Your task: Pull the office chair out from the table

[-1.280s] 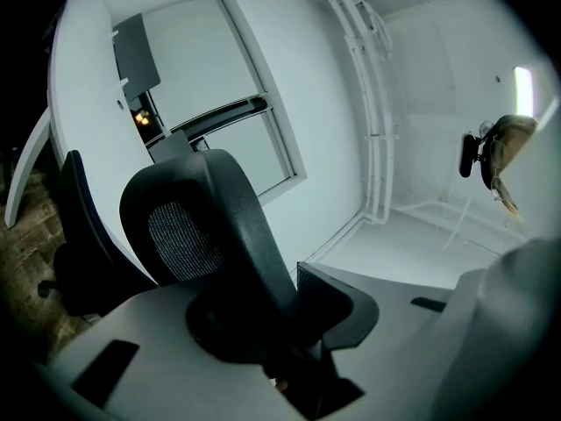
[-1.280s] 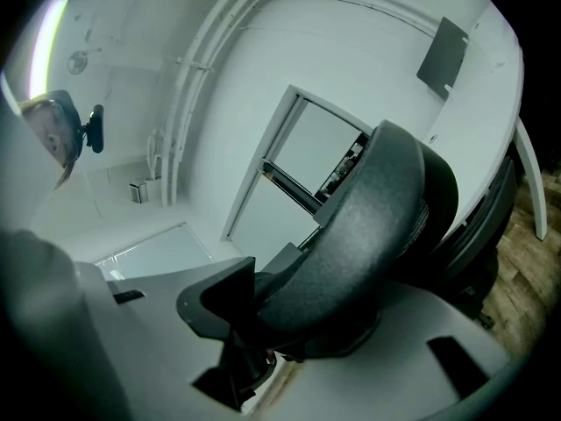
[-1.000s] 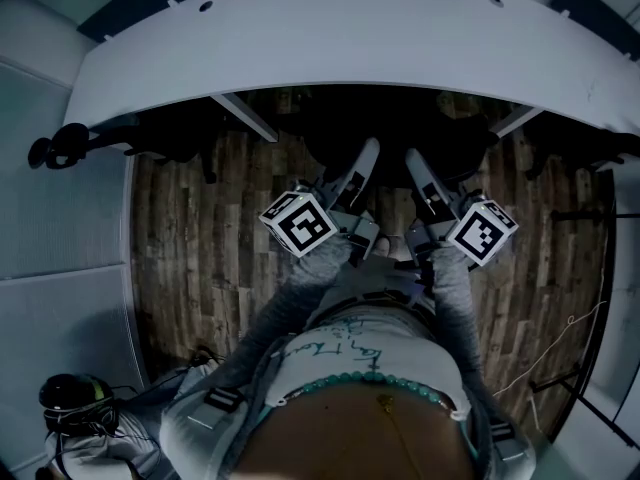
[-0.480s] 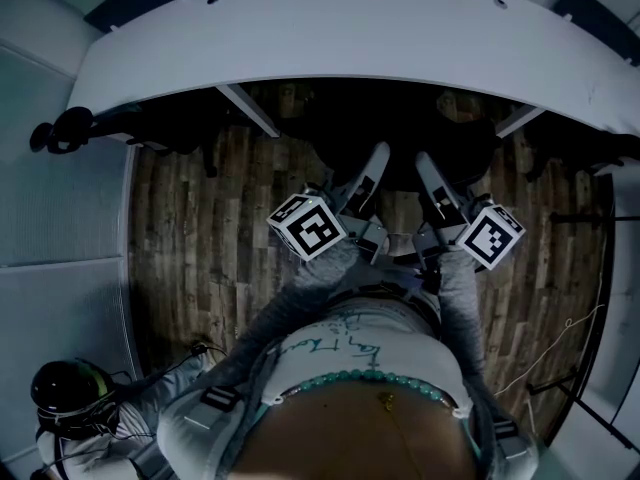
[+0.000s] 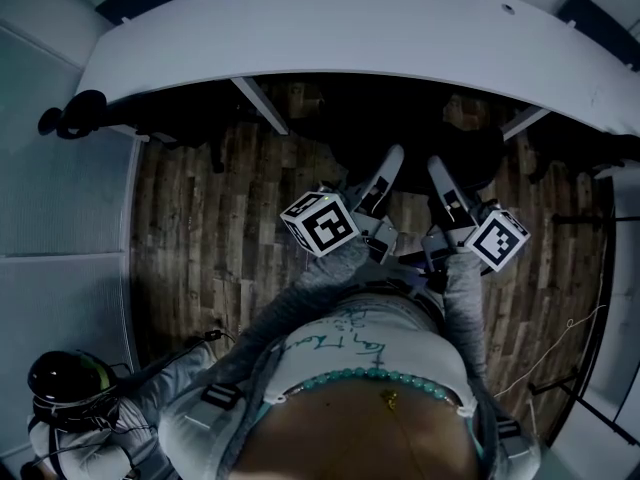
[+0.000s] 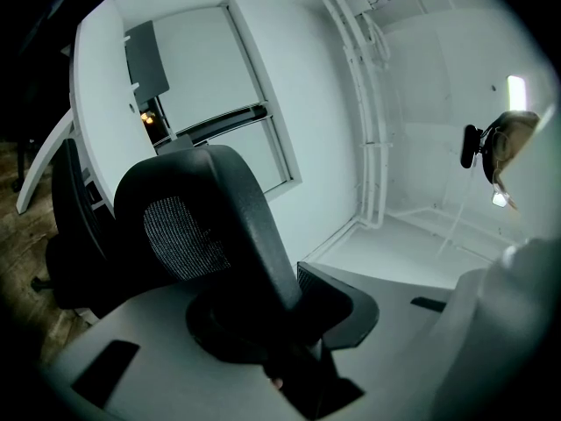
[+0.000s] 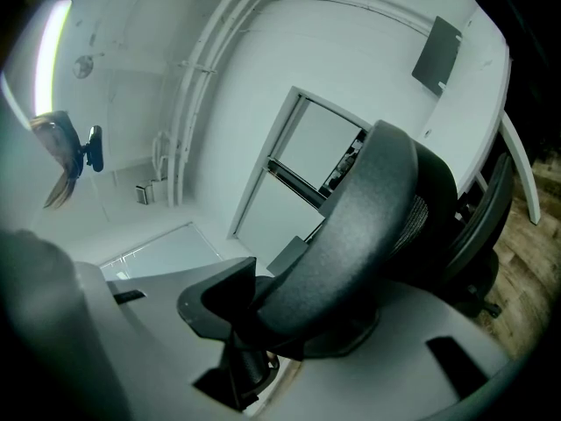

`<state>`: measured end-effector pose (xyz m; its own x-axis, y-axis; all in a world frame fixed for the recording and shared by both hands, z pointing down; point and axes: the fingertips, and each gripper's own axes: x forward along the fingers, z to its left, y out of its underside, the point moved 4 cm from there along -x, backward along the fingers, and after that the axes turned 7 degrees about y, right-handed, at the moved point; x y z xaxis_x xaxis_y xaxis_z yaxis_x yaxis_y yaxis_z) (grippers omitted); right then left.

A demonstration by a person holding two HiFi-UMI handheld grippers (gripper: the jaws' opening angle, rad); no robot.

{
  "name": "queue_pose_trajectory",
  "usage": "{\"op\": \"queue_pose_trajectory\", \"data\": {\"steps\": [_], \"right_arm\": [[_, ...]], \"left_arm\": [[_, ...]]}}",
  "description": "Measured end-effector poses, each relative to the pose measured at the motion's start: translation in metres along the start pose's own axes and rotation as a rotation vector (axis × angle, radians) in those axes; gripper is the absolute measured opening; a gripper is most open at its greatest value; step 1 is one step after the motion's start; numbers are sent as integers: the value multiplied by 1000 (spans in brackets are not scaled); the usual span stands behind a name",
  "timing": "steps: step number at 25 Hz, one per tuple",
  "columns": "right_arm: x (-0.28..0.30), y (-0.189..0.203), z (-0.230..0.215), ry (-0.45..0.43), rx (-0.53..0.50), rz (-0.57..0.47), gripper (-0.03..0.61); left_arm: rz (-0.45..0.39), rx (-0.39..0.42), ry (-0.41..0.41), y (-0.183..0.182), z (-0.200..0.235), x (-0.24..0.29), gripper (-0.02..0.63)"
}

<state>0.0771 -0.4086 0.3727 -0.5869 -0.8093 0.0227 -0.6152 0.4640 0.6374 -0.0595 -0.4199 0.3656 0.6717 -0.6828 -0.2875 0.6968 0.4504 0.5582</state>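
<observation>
Nearest to us, our two grey-sleeved forearms run forward from the body, elbows tucked in, the left sleeve (image 5: 300, 303) slanting inward and the right sleeve (image 5: 465, 303) almost straight ahead. Each ends at a marker cube, the left cube (image 5: 320, 223) and the right cube (image 5: 497, 238), both tipped onto a corner. The hands themselves are hidden under the cubes.

From there the left gripper (image 5: 388, 166) and the right gripper (image 5: 440, 173) reach out low over the wooden floor (image 5: 200, 228). They lean toward each other, so their tips lie close together. Both are rolled onto their sides: in each gripper view the room stands on edge.

In the left gripper view the jaws are clamped on the black rim of the office chair (image 6: 254, 226) backrest, with the dark pad pressed against the frame beside the mesh. In the right gripper view we find the same. Those jaws are clenched on the curved backrest rim, which passes right between them.

The office chair sits with its back toward us, just this side of the near edge of the white curved tabletop (image 5: 350, 28). The rest of it is a dark mass in the shadow below that edge. It stands between two slanted white table legs, one to the left (image 5: 260, 106) and one to the right (image 5: 525, 123).

Farther along the near edge, at the left end, another dark chair (image 5: 70, 120) is tucked under the tabletop.
</observation>
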Motion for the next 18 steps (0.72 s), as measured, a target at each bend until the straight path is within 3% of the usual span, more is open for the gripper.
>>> {"op": "queue_pose_trajectory", "data": {"steps": [13,18], "right_arm": [[-14,15,16,6,12,-10,163],[-31,34,32,-5,-1,-7,163]], "left_arm": [[32,-50,18,3,-13,-20,118],[26,-33,36,8,-26,-46,118]]}}
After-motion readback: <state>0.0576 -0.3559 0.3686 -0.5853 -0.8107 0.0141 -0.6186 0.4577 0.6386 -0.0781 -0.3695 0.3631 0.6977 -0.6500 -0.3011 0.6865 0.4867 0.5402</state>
